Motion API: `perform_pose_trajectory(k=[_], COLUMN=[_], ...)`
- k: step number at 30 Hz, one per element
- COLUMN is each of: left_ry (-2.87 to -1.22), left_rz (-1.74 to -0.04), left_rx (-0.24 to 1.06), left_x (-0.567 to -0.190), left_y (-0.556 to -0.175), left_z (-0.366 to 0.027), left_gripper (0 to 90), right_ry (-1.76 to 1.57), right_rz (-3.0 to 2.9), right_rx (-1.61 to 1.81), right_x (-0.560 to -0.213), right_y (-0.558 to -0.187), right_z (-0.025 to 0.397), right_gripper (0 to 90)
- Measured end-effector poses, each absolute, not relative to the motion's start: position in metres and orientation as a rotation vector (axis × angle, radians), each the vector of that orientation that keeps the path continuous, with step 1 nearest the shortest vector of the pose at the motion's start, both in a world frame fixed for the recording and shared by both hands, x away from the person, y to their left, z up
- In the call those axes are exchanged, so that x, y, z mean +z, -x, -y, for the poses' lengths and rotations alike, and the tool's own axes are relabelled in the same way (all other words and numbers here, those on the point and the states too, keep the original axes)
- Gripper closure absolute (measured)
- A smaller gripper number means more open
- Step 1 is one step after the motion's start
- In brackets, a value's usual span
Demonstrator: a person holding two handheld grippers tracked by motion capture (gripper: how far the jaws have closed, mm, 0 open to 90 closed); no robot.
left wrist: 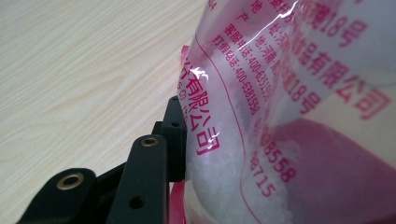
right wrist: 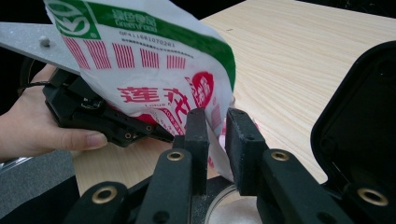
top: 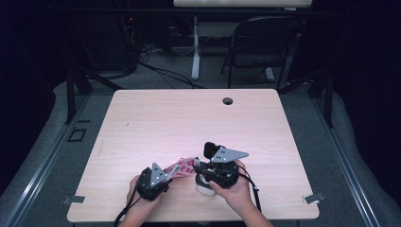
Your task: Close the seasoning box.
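Bag [top: 183, 166] stretches left-right between both hand-held grippers, tilted over bowl [top: 204, 186].

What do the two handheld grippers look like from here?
Both the left gripper and the right gripper are black with a grey three-cornered plate on top. Black fingers carry brass-ringed holes. A black cable trails from the left gripper. No sleeves visible.

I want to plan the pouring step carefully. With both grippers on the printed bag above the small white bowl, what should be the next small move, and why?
Probably raise the left gripper slightly to tip the bag more steeply. The right gripper pinches the bag's lower corner just over the bowl, which already holds some white grains, while much white powder sits in the bag at the left gripper's end.
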State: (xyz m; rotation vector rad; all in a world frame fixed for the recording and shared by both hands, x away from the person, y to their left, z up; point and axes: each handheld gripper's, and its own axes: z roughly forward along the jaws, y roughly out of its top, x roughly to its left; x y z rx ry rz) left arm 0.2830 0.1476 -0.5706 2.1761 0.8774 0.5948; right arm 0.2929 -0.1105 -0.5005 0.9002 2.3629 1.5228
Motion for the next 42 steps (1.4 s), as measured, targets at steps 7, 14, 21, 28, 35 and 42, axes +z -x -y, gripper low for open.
perform_pose_trajectory(k=[7,14,21,28,35,42], left_ry=[-2.155,-2.144,-2.127,-2.109,-2.036,-2.018], left_rz=[-0.895,-0.881,-0.866,-0.848,-0.832,-0.815], left_rx=[0.568,0.567,0.566,0.558,0.553,0.578], left_x=[-0.57,-0.567,-0.562,-0.555,-0.54,-0.527], left_y=[-0.284,-0.283,-0.28,-0.275,-0.268,-0.261], left_z=[-0.151,-0.151,-0.154,-0.157,-0.157,-0.156], left_gripper=[63.9,54.4,48.7,47.2,47.1,58.8], right_ry=[-0.897,-0.878,-0.87,-0.86,-0.865,-0.863], right_rz=[-2.355,-2.34,-2.32,-2.32,-2.313,-2.319], right_rx=[1.54,1.565,1.582,1.589,1.599,1.599], right_x=[-0.5,-0.497,-0.493,-0.491,-0.49,-0.49], right_y=[-0.293,-0.293,-0.295,-0.298,-0.301,-0.301], right_z=[0.112,0.111,0.11,0.107,0.104,0.104], right_gripper=[89.5,90.0,90.0,90.0,90.0,90.0])
